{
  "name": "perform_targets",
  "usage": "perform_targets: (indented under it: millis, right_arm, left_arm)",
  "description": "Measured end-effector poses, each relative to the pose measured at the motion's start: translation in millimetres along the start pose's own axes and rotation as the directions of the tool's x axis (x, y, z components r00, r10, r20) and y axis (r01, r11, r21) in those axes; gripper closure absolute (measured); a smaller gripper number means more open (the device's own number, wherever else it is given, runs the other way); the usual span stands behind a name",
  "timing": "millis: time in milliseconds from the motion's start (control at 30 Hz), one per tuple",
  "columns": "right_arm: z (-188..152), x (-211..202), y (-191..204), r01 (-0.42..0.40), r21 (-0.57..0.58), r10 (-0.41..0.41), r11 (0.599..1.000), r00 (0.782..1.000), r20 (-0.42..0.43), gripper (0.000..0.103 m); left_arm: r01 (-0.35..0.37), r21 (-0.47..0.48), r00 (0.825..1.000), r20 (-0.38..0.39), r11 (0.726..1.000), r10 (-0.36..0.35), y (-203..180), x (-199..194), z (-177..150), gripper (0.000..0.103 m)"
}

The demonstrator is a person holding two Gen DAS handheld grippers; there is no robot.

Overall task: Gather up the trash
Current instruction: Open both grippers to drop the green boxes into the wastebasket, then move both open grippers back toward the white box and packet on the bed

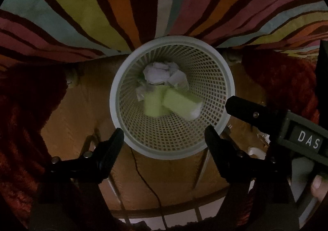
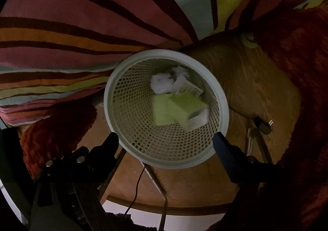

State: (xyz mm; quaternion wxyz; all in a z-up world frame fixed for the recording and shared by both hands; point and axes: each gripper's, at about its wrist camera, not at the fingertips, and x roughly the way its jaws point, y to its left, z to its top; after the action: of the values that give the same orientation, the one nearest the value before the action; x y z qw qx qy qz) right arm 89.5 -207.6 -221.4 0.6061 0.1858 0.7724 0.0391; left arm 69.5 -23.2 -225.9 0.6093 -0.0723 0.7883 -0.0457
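Observation:
A white mesh wastebasket (image 1: 172,150) stands on the wooden floor below both grippers; it also shows in the right wrist view (image 2: 166,159). Inside lie crumpled white paper (image 1: 158,74), a small white carton (image 2: 187,87) and two pale green boxes (image 1: 176,103), also seen in the right wrist view (image 2: 174,110). My left gripper (image 1: 165,132) is open and empty over the basket's near rim. My right gripper (image 2: 166,138) is open and empty over the same rim; its finger (image 1: 246,109) reaches over the basket's right rim in the left wrist view.
A striped multicoloured rug (image 1: 123,5) lies beyond the basket. Red shaggy fabric (image 1: 22,120) flanks both sides. A thin dark cable (image 2: 136,192) runs across the wood floor, and a black plug (image 2: 264,126) lies to the right. A round wooden rail (image 1: 168,208) crosses below.

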Motion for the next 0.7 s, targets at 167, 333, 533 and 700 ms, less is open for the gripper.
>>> perform_targets:
  millis: [167, 333, 533, 700]
  right_arm:
    - [-1.3, -3.3, -1.6, -0.007, 0.008, 0.006, 1.0, 1.0, 0.015, 0.014]
    - [-6.6, -15.1, -0.8, -0.022, 0.002, 0.022, 1.0, 0.998, 0.054, 0.014]
    - [-18.8, -46.5, 9.5, -0.057, -0.062, 0.065, 0.996, 0.987, 0.146, 0.014]
    - [-33.3, -94.8, 27.6, -0.07, -0.186, 0.124, 0.98, 0.946, 0.3, 0.014]
  left_arm:
    - [0.003, -0.021, 1.0, 0.027, 1.0, -0.002, 3.6, -7.6, -1.6, 0.024]
    - [0.009, -0.025, 0.997, 0.075, 1.0, -0.007, 5.7, -21.1, -6.4, 0.024]
    - [0.021, 0.016, 0.979, 0.202, 1.0, -0.024, 1.8, -55.6, -17.9, 0.024]
    - [0.006, 0.078, 0.936, 0.349, 0.997, -0.033, -5.8, -95.2, -30.9, 0.024]
